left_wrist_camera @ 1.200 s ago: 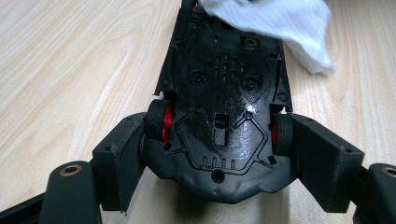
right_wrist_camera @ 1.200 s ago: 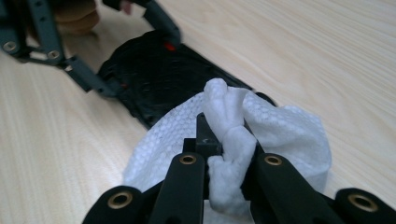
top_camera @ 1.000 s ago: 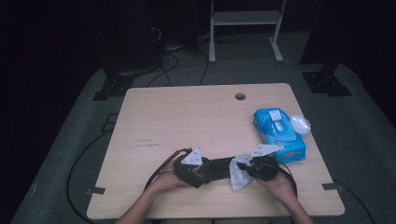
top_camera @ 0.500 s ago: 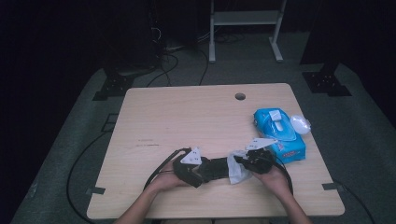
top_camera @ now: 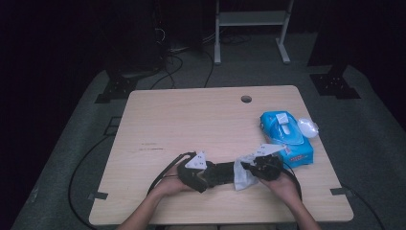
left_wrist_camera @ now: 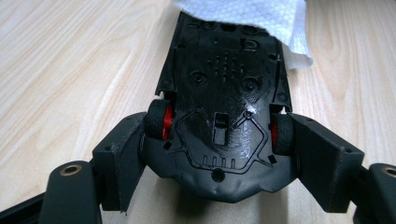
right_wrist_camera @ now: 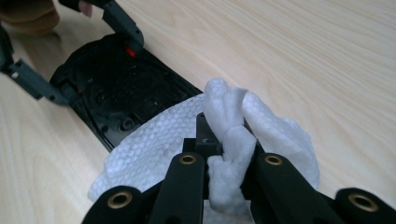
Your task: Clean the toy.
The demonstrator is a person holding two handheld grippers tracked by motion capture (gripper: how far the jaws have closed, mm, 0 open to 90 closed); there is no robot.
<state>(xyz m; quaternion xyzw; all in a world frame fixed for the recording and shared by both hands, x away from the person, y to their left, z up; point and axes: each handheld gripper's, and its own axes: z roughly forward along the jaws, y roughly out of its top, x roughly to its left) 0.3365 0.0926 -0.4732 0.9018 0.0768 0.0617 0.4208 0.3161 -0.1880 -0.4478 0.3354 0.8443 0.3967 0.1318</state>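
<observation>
A black toy car (left_wrist_camera: 224,93) lies upside down on the wooden table (top_camera: 191,124), its red wheel hubs showing. My left gripper (left_wrist_camera: 223,140) is shut on the car, one jaw pressed against each wheel. In the high view the car (top_camera: 221,173) sits near the front edge between the left gripper (top_camera: 203,175) and the right gripper (top_camera: 251,170). My right gripper (right_wrist_camera: 224,140) is shut on a bunched white wipe (right_wrist_camera: 233,121), which drapes over the car's far end (right_wrist_camera: 116,93). The same wipe (left_wrist_camera: 252,16) covers the top of the car in the left gripper view.
A blue wipe pack (top_camera: 286,136) lies at the table's right edge with a small white round object (top_camera: 307,127) beside it. A cable hole (top_camera: 246,99) sits near the back edge. Cables trail on the floor at left; a metal stand (top_camera: 249,28) stands behind.
My right gripper has shifted a little to the left with the wipe, bringing it onto the car's end. The left gripper and car have stayed put.
</observation>
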